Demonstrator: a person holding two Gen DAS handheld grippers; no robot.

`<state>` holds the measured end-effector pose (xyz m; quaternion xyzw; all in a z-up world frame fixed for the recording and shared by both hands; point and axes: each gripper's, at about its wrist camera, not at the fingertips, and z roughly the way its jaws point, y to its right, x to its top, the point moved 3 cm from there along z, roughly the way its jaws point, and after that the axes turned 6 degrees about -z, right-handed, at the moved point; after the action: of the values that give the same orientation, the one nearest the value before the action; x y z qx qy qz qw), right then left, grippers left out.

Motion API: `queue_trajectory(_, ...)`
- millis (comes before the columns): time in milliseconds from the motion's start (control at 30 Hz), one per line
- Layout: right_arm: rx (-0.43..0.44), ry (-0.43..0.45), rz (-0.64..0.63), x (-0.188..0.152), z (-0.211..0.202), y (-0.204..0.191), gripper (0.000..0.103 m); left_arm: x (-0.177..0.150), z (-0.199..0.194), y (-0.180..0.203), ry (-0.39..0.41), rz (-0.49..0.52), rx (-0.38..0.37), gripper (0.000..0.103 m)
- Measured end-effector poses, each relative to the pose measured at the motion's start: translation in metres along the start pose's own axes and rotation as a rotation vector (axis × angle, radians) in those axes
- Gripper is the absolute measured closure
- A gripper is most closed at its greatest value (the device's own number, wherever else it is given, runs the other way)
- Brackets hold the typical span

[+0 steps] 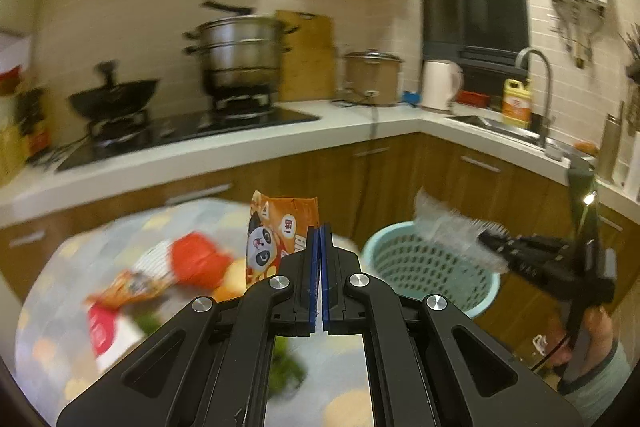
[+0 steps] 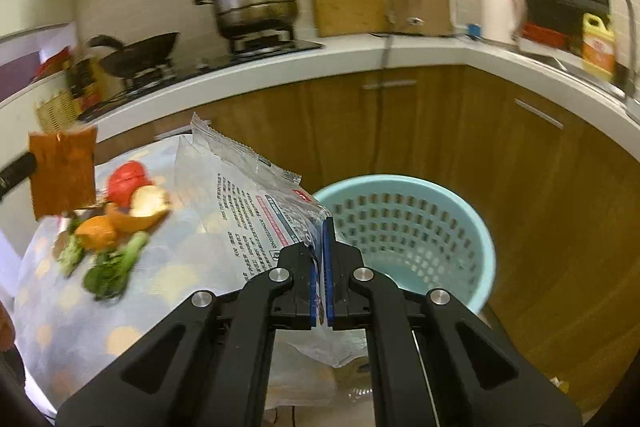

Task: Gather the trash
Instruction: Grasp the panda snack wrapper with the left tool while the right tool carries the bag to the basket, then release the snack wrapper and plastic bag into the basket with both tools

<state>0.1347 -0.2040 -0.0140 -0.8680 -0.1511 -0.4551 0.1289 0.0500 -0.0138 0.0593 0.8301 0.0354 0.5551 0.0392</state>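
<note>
- My left gripper [image 1: 321, 227] is clamped on a flat orange snack wrapper with a panda face [image 1: 276, 227], which stands upright above the round table with the dotted cloth [image 1: 60, 267], to the left of the pale blue perforated plastic basket [image 1: 404, 259].
- My right gripper [image 2: 322, 223] is pinched on a clear crinkly plastic bag with printed text [image 2: 240, 203]; the bag fans out to the left of the basket [image 2: 400, 227], and its lower end hangs below the fingers.
- In my judgement both pieces are on their way to the basket; neither is over its opening yet.
- Risk one: the clear bag is wide and floppy. If I let go before it is over the middle of the basket, it could catch on the rim and slide to the floor.
- Risk two: both grippers are heading for the same opening, so they could knock together right above the basket.
- Risk three: peels, a red scrap and green stalks [image 2: 116, 267] lie on the table beside the basket; a trailing bag edge could sweep them off.
</note>
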Motion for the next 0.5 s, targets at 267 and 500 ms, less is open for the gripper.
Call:
queue_trajectory(267,-0.036,-0.093,0.12,-0.018,0.033,0.037,0.101,0.0,0.067,0.07,-0.072,0.08,-0.12,0.103)
queue_trajectory(500,-0.038,-0.2,0.205,-0.035,0.062,0.056,0.101,-0.015,0.135,0.102,-0.217,0.067,-0.2,0.103)
